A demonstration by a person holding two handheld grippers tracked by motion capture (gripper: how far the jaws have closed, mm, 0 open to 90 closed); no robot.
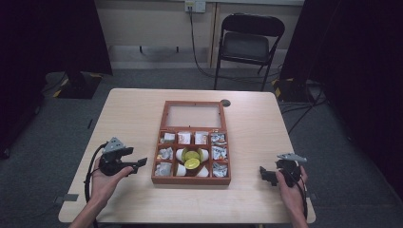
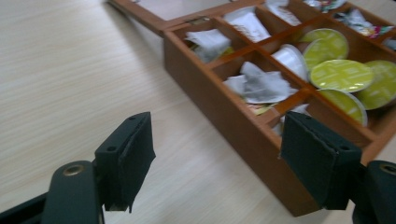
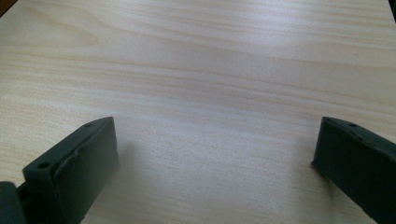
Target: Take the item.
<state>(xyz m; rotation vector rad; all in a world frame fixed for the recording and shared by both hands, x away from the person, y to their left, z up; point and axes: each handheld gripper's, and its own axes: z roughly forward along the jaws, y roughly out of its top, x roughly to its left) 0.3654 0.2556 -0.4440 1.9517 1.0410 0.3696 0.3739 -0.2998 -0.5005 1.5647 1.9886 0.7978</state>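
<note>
Left claw was held above the desk just beside the left wall of the wooden compartment box, its jaws pointing toward the box. In the left gripper view we saw this claw with its jaws parted and nothing between the pads, the near corner of the box lying just beyond the right-hand jaw. Right claw we found well apart from the box, near the right front corner of the desk, in the person's right hand. In the right gripper view its jaws stood wide apart over bare wood, and this claw held nothing. We noted that the box sat at the middle of the desk with its glazed lid laid open on the far side. Its middle compartments held white capsules with yellow-green foil tops, and the outer compartments held paper sachets. Beyond the desk we recorded a black folding chair against the wall.
</note>
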